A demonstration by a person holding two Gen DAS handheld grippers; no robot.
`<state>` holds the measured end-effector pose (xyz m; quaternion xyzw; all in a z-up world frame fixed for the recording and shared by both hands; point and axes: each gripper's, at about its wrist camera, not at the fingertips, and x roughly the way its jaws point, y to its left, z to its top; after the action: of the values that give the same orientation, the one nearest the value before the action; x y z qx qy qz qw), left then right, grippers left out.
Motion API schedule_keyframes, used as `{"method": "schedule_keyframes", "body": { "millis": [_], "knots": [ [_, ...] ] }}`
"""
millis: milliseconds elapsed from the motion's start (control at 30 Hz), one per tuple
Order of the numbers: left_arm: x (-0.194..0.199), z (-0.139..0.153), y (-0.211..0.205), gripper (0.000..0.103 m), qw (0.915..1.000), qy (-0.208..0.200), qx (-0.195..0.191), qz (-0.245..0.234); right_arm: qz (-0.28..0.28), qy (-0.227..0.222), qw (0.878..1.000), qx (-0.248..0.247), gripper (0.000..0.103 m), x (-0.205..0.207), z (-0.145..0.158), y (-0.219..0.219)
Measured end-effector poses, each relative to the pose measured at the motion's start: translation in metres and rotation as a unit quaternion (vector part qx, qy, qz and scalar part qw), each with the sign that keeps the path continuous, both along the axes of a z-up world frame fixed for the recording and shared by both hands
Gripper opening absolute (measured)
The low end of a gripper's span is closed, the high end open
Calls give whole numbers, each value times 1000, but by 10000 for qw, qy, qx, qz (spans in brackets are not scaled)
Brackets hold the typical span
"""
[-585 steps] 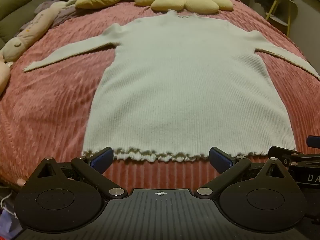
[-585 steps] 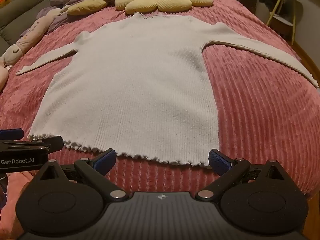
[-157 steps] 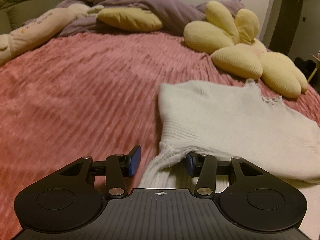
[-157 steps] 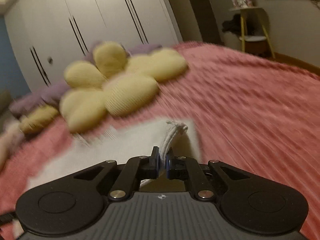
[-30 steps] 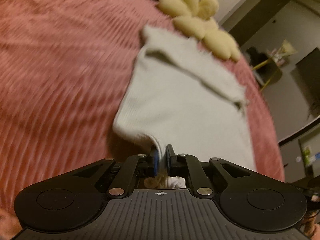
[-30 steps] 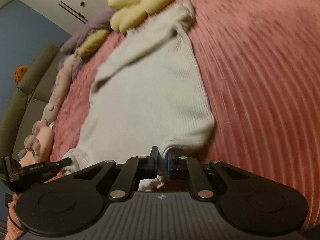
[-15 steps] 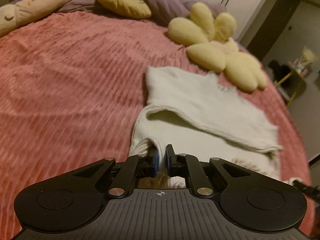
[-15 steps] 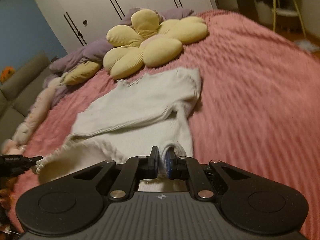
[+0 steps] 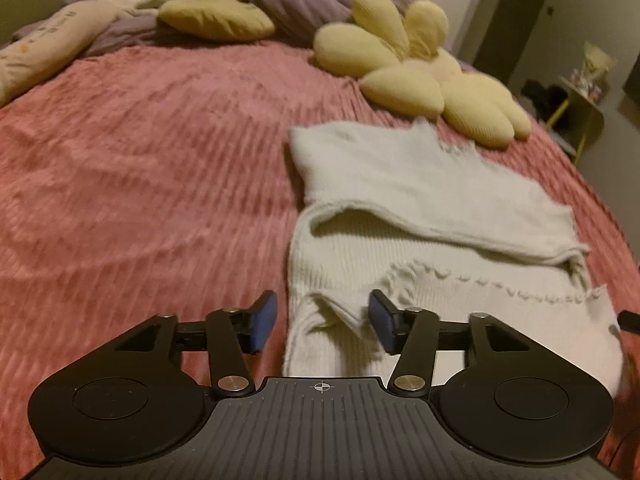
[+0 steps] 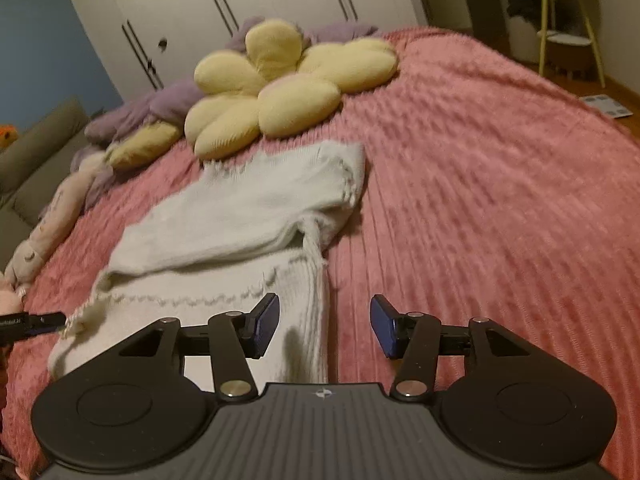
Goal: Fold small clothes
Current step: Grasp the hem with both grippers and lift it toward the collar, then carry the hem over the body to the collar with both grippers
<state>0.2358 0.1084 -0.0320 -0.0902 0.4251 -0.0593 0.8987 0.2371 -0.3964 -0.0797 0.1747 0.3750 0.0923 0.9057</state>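
Fingers of left gripper (image 9: 322, 322) and right gripper (image 10: 324, 326) just opening, standing apart; sweater (image 9: 420, 216) hem lying released between them; fold laid.

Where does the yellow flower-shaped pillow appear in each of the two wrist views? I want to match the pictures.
Left wrist view: the yellow flower pillow is upper right of centre, just beyond the far edge of the white sweater.
Right wrist view: the pillow is upper left of centre, again just beyond the sweater.
Shared landmark: the sweater's scalloped hem, folded up across its body, on the pink bedspread.
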Motion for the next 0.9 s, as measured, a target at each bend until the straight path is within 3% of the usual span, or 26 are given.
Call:
{"method": "schedule_keyframes", "body": {
  "millis": [100, 200, 367, 400, 567, 633, 767, 900],
  "knots": [
    [10, -4, -11, 60, 9996, 145, -133, -183, 205, 126, 9997, -20, 50, 12, -9, 10],
    [5, 1, -20, 75, 9978, -98, -39, -656, 285, 222, 9993, 28, 50, 22, -13, 17],
    [5, -4, -24, 76, 9934, 41, 214, -1123, 518, 239, 9983, 121, 48, 27, -17, 26],
    [7, -6, -24, 73, 9931, 102, 255, -1139, 539, 225, 9982, 104, 47, 26, -16, 27],
    [16, -13, -30, 43, 9931, 214, 417, -1071, 508, 44, 9985, -199, 13, 22, -10, 33],
    [19, -14, -34, 26, 9929, 232, 483, -1067, 562, -78, 9981, -248, 10, 19, -6, 36],
    [21, -14, -37, 22, 9931, 207, 468, -1053, 650, -169, 9970, -371, 10, 16, -3, 41],
    [26, -18, -39, 28, 9934, 280, 438, -1025, 624, 89, 9976, -298, 14, 24, -10, 40]
  ]
}}
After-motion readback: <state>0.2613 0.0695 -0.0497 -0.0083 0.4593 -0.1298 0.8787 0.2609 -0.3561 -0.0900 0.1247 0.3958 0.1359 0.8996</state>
